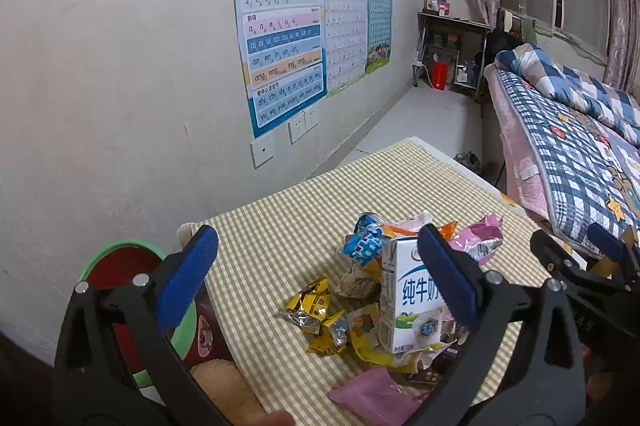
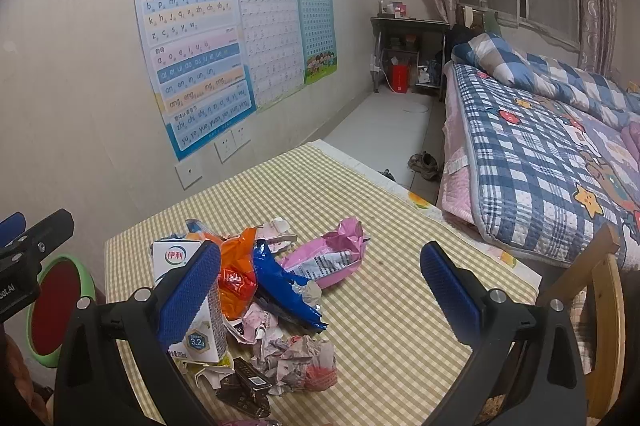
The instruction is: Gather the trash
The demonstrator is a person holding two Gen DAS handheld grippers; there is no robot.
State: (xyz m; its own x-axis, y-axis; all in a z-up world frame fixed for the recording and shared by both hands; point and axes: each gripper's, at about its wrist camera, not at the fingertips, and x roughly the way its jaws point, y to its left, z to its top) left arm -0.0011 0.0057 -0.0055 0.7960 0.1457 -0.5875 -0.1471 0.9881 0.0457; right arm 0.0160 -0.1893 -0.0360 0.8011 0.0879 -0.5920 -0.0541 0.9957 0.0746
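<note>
Nearest, both held spread wide and empty: left gripper (image 1: 320, 274) and right gripper (image 2: 320, 288), black frames with ribbed blue pads. Between and beyond them, on the counter under a yellow-and-white checked cloth (image 1: 280, 222), toward its near edge, a loose heap of trash. Upright in it, a white paper milk carton (image 1: 408, 302) with blue characters and a green band. Only in the left wrist view: crinkled yellow foil wrappers (image 1: 316, 310), a flat pink packet (image 1: 372, 396), a tan plush toy (image 1: 224, 382). Only in the right wrist view: crumpled white-and-red paper (image 2: 296, 360), a glossy orange bag (image 2: 238, 274), a dark blue foil bag (image 2: 280, 286). Seen in both: a creased pink plastic bag (image 2: 332, 258), and off the counter's left edge a round green-rimmed red bin (image 1: 120, 266). Farther right, a bed with a blue plaid quilt (image 2: 532, 162); on the wall, pinyin posters (image 1: 280, 30).
</note>
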